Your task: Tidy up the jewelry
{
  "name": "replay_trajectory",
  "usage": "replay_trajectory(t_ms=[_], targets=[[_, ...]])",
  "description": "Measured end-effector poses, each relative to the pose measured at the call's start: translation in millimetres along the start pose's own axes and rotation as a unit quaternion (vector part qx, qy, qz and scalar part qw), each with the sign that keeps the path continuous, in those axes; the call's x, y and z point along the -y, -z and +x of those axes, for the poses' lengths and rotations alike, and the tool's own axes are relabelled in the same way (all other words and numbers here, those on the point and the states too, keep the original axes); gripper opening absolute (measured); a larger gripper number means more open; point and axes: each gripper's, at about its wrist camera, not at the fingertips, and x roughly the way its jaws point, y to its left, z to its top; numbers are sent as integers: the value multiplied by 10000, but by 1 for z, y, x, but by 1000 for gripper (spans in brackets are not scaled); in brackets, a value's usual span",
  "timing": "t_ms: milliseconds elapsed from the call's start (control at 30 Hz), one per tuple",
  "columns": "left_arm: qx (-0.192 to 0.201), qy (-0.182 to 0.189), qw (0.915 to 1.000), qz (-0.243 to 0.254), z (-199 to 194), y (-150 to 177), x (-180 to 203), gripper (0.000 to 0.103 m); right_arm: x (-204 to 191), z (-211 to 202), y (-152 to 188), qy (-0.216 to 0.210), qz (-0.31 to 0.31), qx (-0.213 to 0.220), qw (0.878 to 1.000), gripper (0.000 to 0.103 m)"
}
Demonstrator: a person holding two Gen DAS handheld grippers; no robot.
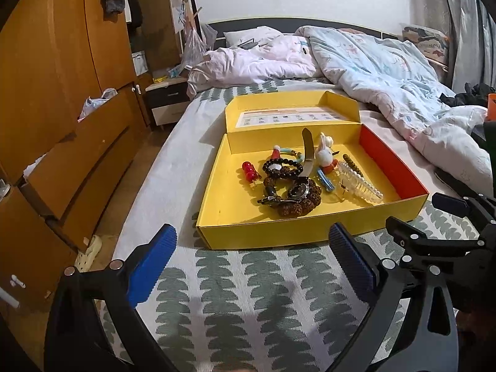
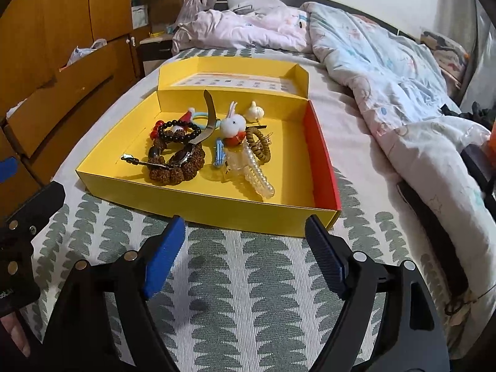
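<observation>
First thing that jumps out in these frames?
The open yellow box on the bed, with its red right inner wall, dominates both views. Jewelry is heaped in it: a black bead bracelet, a white bunny charm and a clear pearl-edged hair clip. Both the left gripper and the right gripper hover open and empty before its near wall.

Two hand-held grippers point forward and downward, side by side. The left gripper (image 1: 252,263) has its blue-padded fingers (image 1: 152,263) spread wide with nothing between them. The right gripper (image 2: 243,254) is likewise spread wide and empty, its fingers (image 2: 164,255) apart.
</observation>
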Motion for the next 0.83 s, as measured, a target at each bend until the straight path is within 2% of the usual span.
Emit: replay_trajectory(t_ms=[233, 833], targets=[[88, -20, 10000, 24, -4, 0, 1, 97, 0, -1, 0, 19, -50, -1, 10000, 81], [19, 82, 10000, -15, -5, -1, -1, 97, 2, -1, -1, 16, -15, -5, 10000, 81]])
